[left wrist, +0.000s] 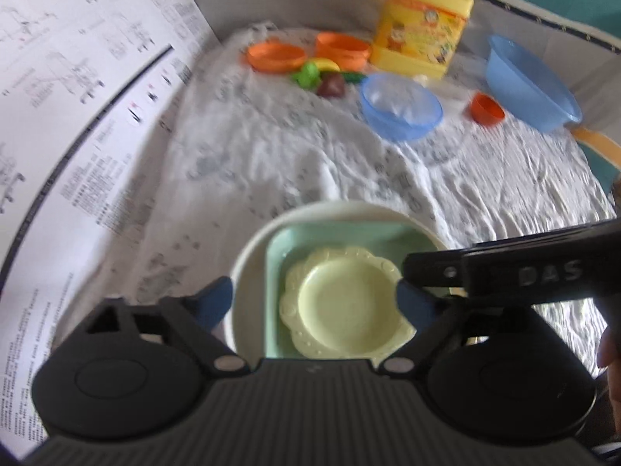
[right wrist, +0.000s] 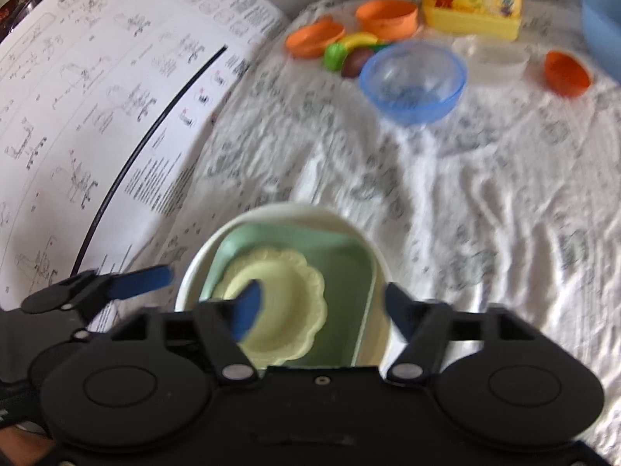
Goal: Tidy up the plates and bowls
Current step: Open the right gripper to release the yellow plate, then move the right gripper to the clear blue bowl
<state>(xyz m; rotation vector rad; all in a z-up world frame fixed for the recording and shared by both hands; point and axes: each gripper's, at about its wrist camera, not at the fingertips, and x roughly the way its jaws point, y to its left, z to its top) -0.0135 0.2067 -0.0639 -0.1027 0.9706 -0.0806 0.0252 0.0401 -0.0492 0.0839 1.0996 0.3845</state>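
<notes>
A stack sits close in front on the white patterned cloth: a white round dish [left wrist: 248, 272], a mint green square dish [left wrist: 279, 256] inside it, and a pale yellow scalloped plate [left wrist: 341, 303] on top. My left gripper [left wrist: 314, 305] is open and straddles the stack, one blue pad outside the white rim and the other at the yellow plate's right edge. The right gripper's black finger [left wrist: 504, 275] crosses in from the right. In the right wrist view my right gripper [right wrist: 322, 310] is open over the yellow plate [right wrist: 291, 291] and the green dish [right wrist: 349, 256], gripping nothing.
At the back are a translucent blue bowl [left wrist: 401, 105], a larger blue bowl [left wrist: 531, 81], a small orange cup [left wrist: 487, 108], an orange plate [left wrist: 275, 54], an orange bowl [left wrist: 341, 48], toy fruit [left wrist: 322, 75] and a yellow jug [left wrist: 423, 19]. A printed sheet [left wrist: 77, 116] lies left.
</notes>
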